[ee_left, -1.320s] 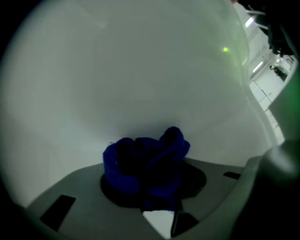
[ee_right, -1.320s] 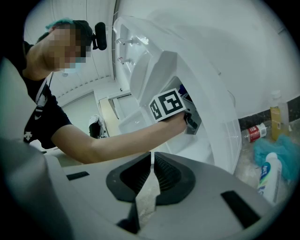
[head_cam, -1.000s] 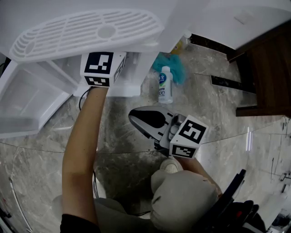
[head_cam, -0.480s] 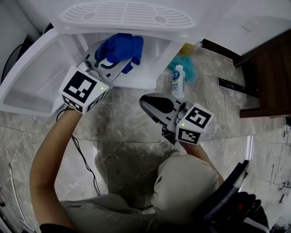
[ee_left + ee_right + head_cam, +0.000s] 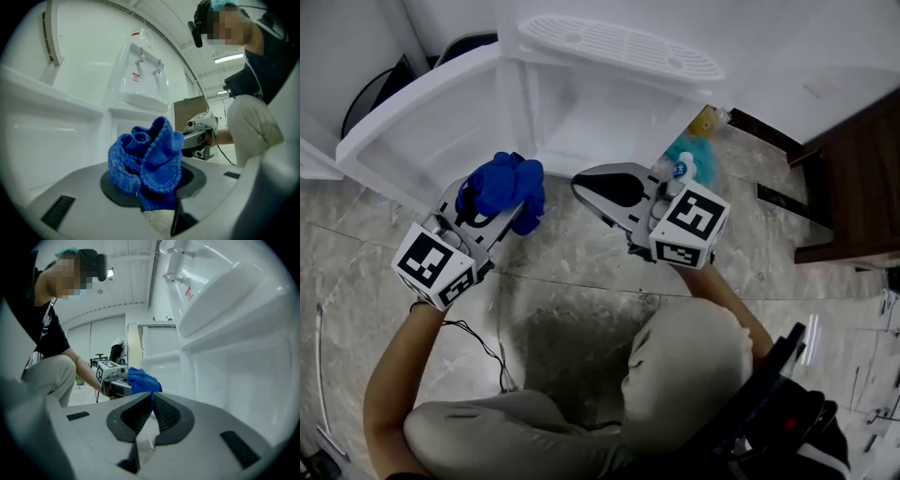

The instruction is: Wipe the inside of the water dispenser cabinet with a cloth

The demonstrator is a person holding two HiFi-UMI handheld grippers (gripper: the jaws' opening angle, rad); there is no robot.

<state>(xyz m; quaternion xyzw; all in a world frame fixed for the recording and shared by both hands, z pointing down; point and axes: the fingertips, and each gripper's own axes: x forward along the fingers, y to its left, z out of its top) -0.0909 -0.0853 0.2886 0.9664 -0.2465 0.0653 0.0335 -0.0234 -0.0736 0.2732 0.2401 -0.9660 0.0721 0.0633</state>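
The water dispenser cabinet (image 5: 581, 112) stands open with its door (image 5: 422, 131) swung left, and its inside is now bare: a second ago the left gripper (image 5: 494, 208) was reaching in, and it has since drawn back to the near side, over the marble floor (image 5: 581, 272). Its jaws clamp the bunched blue cloth (image 5: 508, 185), now outside the cabinet. That suggests a wiping pass is over, perhaps to refold. The right gripper (image 5: 581, 187) hovers beside it, jaws closed on nothing. A small bottle (image 5: 680, 172) stands at the far right.
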